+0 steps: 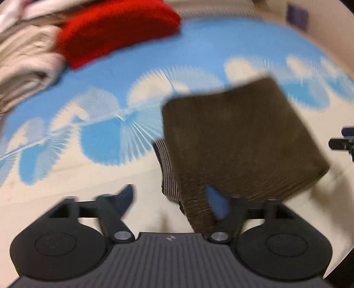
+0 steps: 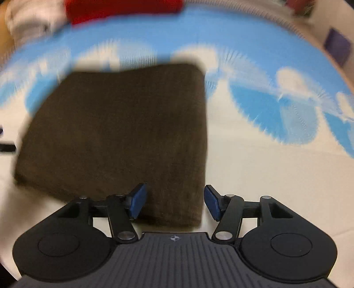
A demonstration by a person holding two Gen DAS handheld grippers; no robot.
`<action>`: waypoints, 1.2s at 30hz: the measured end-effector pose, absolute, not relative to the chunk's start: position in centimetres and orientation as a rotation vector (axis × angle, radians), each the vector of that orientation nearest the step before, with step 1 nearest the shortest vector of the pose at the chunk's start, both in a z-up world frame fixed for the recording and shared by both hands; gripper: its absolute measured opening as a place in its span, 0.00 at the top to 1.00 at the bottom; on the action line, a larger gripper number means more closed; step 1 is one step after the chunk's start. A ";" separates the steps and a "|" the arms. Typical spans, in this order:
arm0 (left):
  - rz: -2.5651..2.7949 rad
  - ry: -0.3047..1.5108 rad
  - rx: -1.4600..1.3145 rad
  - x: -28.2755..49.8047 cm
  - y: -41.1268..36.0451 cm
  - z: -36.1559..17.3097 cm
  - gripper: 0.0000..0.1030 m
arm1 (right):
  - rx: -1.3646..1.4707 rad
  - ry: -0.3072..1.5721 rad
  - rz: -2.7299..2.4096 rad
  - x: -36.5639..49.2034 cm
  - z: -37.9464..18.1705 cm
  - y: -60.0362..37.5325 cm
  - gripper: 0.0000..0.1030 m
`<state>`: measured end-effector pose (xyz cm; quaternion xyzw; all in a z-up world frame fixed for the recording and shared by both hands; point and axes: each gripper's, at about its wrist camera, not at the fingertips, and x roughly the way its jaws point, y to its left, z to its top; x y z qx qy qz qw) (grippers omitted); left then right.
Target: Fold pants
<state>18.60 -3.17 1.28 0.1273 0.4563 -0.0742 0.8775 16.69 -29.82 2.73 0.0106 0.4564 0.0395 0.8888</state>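
Note:
The brown pants lie folded into a thick square on the blue and cream cover; a striped waistband peeks out at the left edge. My left gripper hangs open over the near left corner, its right finger in front of the fold and the left finger over bare cover. In the right wrist view the pants fill the middle left. My right gripper is open above their near right corner, and neither pad presses the cloth. Both views are blurred.
A red folded garment and a stack of beige and white clothes sit at the far left. A purple object is at the far right. Part of the other gripper shows at the right edge.

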 end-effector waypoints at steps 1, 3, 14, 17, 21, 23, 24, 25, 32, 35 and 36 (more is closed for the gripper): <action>-0.137 0.913 0.230 17.1 -3.0 2.6 0.12 | 0.022 0.891 0.079 15.5 4.3 -29.7 0.38; -0.130 0.843 0.159 14.0 -2.8 4.8 0.12 | 0.021 0.770 0.052 13.0 7.1 -29.3 0.16; -0.153 0.782 0.060 8.7 -6.4 4.6 0.11 | 0.100 0.619 -0.030 4.9 9.8 -28.6 0.01; -0.104 0.835 0.081 9.7 -6.4 3.4 0.11 | 0.088 0.642 -0.065 4.4 9.6 -28.3 0.01; -0.083 0.921 -0.001 11.5 -5.6 1.9 0.11 | 0.138 0.689 -0.078 5.2 8.9 -28.2 0.01; -0.057 0.928 0.006 11.6 -5.7 1.7 0.11 | 0.166 0.692 -0.085 5.4 8.9 -28.2 0.01; -0.048 0.930 0.004 11.7 -5.8 1.7 0.11 | 0.178 0.692 -0.084 5.5 8.9 -28.1 0.01; -0.046 0.929 -0.003 11.6 -5.9 1.8 0.11 | 0.188 0.696 -0.087 5.7 8.8 -28.0 0.01; -0.040 0.920 0.026 11.8 -6.5 1.7 0.11 | 0.173 0.703 -0.102 6.6 8.6 -27.2 0.01; -0.038 0.927 0.032 11.9 -6.4 1.5 0.11 | 0.167 0.705 -0.092 6.6 8.5 -27.0 0.01; -0.044 0.927 0.024 11.9 -6.4 1.5 0.11 | 0.159 0.708 -0.089 6.6 8.5 -26.8 0.01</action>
